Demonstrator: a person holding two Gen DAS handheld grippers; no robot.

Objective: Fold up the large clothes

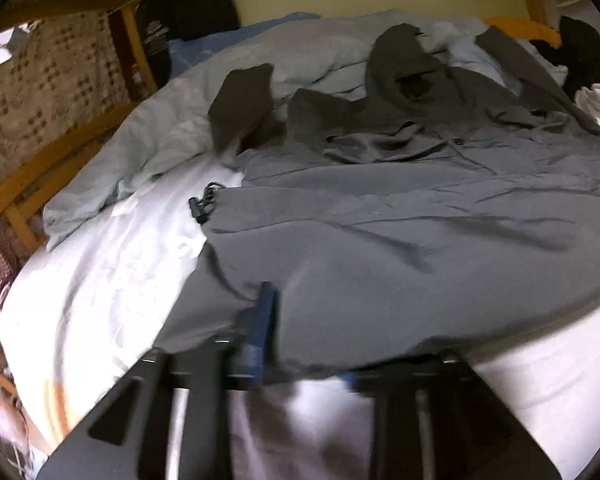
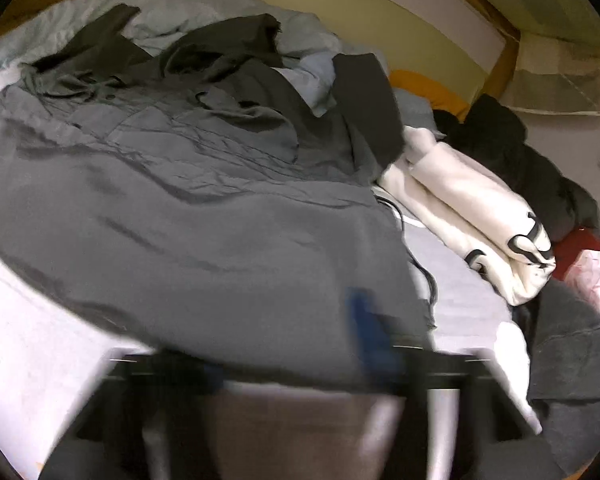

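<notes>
A large grey hooded jacket [image 1: 380, 220] lies spread across the bed's white sheet [image 1: 100, 260], its dark hood and sleeves pointing to the far side. In the right wrist view the same jacket [image 2: 180, 200] fills the left and middle. My left gripper [image 1: 300, 312] sits at the jacket's near hem. One blue finger [image 1: 262, 320] shows and the cloth hides the other, with the hem caught between them. At the hem's right corner is my right gripper [image 2: 324, 320]. Its blue finger [image 2: 374, 332] lies against the cloth, and the hem is gathered in its jaws. Both views are blurred.
A crumpled pale blue duvet [image 1: 300, 48] lies beyond the jacket. A wooden frame [image 1: 60, 160] stands at the left. To the right are a folded white garment [image 2: 460, 208], black clothes [image 2: 520, 152], a red item [image 2: 580, 244] and a dark grey garment [image 2: 572, 352].
</notes>
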